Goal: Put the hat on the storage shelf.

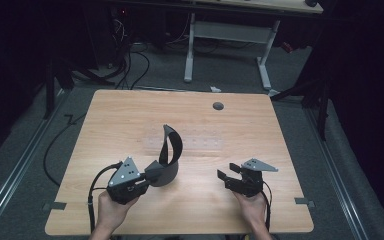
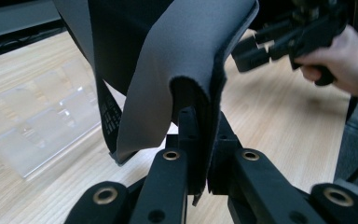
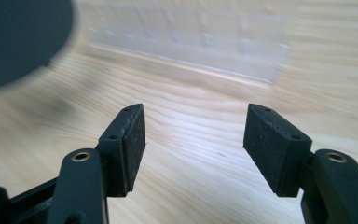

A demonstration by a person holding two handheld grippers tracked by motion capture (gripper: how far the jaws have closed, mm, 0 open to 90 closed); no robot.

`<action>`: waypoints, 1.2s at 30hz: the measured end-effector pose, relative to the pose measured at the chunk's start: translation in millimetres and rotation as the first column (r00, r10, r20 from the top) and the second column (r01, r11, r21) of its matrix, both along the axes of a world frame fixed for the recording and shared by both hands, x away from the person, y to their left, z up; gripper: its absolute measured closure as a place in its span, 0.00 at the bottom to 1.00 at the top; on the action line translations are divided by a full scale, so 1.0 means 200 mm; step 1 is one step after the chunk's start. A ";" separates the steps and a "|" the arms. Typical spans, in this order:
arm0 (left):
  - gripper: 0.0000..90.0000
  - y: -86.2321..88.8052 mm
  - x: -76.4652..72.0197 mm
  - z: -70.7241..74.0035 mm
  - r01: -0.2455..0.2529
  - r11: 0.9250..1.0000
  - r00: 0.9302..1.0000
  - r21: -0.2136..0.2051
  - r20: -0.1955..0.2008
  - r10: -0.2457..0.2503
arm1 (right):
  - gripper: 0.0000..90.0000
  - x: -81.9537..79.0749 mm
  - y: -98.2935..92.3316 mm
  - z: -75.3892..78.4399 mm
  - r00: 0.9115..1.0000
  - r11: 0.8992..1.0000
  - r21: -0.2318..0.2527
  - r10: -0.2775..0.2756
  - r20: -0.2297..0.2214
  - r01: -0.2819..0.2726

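The left gripper [image 1: 152, 172] is clamping the curled grey mat [image 1: 169, 160]; the right gripper [image 1: 228, 178] is standing apart, empty, over bare table [image 1: 260, 130].

A lab or test room is showing here: a lone wooden table [image 1: 130, 107] is standing on grey carpet [image 1: 25, 145], loose black cables [image 1: 130, 67] are trailing across the floor, and a bare desk frame [image 1: 230, 35] is waiting behind in the dark.

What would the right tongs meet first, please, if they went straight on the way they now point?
Probably the clear tray lying on the table; the open right tongs look straight at it over bare wood, though depth is unclear.
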State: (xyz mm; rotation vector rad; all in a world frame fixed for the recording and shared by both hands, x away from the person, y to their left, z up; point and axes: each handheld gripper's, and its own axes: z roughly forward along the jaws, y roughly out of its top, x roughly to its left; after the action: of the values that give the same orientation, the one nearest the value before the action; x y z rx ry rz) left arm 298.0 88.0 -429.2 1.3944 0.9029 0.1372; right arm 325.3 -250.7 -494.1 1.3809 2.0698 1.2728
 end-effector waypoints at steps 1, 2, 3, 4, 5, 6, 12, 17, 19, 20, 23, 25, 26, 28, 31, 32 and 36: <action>0.97 0.01 0.01 0.00 -0.008 1.000 1.000 -0.005 0.000 0.008 | 0.43 0.00 -0.01 -0.01 1.000 1.000 -0.015 -0.014 -0.002 0.014; 0.97 0.02 0.01 0.01 -0.018 1.000 1.000 -0.007 0.000 0.018 | 0.43 0.01 -0.02 -0.03 1.000 0.999 -0.031 -0.025 -0.004 0.025; 0.97 0.02 0.02 0.01 -0.028 1.000 1.000 -0.012 -0.002 0.028 | 0.43 0.01 -0.03 -0.04 0.999 0.998 -0.041 -0.038 -0.013 0.038; 0.97 0.03 0.03 0.02 -0.034 0.999 0.999 -0.014 -0.004 0.034 | 0.43 0.01 -0.03 -0.05 0.999 0.998 -0.047 -0.050 -0.018 0.049; 0.97 0.04 0.03 0.02 -0.042 0.999 0.999 -0.018 -0.007 0.042 | 0.43 0.01 -0.04 -0.05 0.998 0.996 -0.059 -0.062 -0.018 0.060; 0.97 0.04 0.04 0.03 -0.050 0.999 0.999 -0.021 -0.009 0.050 | 0.43 0.01 -0.05 -0.06 0.997 0.995 -0.075 -0.075 -0.017 0.073; 0.97 0.08 0.08 0.05 -0.087 0.995 0.996 -0.041 -0.013 0.087 | 0.43 0.03 -0.08 -0.11 0.991 0.981 -0.144 -0.131 -0.019 0.127; 0.97 0.12 0.11 0.08 -0.123 0.990 0.992 -0.062 -0.015 0.123 | 0.42 0.04 -0.09 -0.15 0.988 0.972 -0.186 -0.153 -0.030 0.145; 0.97 0.13 0.13 0.09 -0.135 0.989 0.991 -0.068 -0.012 0.135 | 0.42 0.04 -0.09 -0.16 0.986 0.967 -0.205 -0.160 -0.037 0.149; 0.97 0.14 0.13 0.09 -0.141 0.987 0.990 -0.073 -0.012 0.140 | 0.41 0.04 -0.09 -0.17 0.986 0.966 -0.213 -0.161 -0.042 0.149; 0.97 0.16 0.15 0.11 -0.154 0.985 0.988 -0.073 -0.008 0.154 | 0.40 0.05 -0.08 -0.18 0.985 0.962 -0.235 -0.157 -0.070 0.137; 0.97 0.16 0.17 0.11 -0.163 0.984 0.987 -0.076 -0.014 0.163 | 0.40 0.05 -0.08 -0.18 0.985 0.960 -0.245 -0.158 -0.067 0.137; 0.97 0.17 0.18 0.11 -0.166 0.983 0.986 -0.073 -0.017 0.165 | 0.40 0.05 -0.08 -0.18 0.985 0.959 -0.249 -0.159 -0.066 0.138; 0.97 0.17 0.19 0.12 -0.175 0.982 0.985 -0.073 -0.019 0.174 | 0.40 0.04 -0.07 -0.18 0.985 0.956 -0.260 -0.159 -0.063 0.137; 0.97 0.19 0.21 0.12 -0.182 0.980 0.983 -0.075 -0.020 0.181 | 0.40 0.04 -0.07 -0.18 0.985 0.956 -0.260 -0.158 -0.064 0.137; 0.96 0.19 0.22 0.13 -0.184 0.979 0.983 -0.082 -0.024 0.183 | 0.40 0.04 -0.07 -0.18 0.985 0.956 -0.260 -0.158 -0.063 0.137; 0.96 0.20 0.26 0.15 -0.200 0.975 0.980 -0.093 -0.034 0.198 | 0.40 0.04 -0.07 -0.18 0.985 0.956 -0.260 -0.158 -0.063 0.137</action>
State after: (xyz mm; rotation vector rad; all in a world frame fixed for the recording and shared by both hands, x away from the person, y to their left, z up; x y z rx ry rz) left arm 349.9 128.4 -399.5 1.2170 1.0557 0.2263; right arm 334.2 -265.2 -531.0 1.4588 2.0541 0.8682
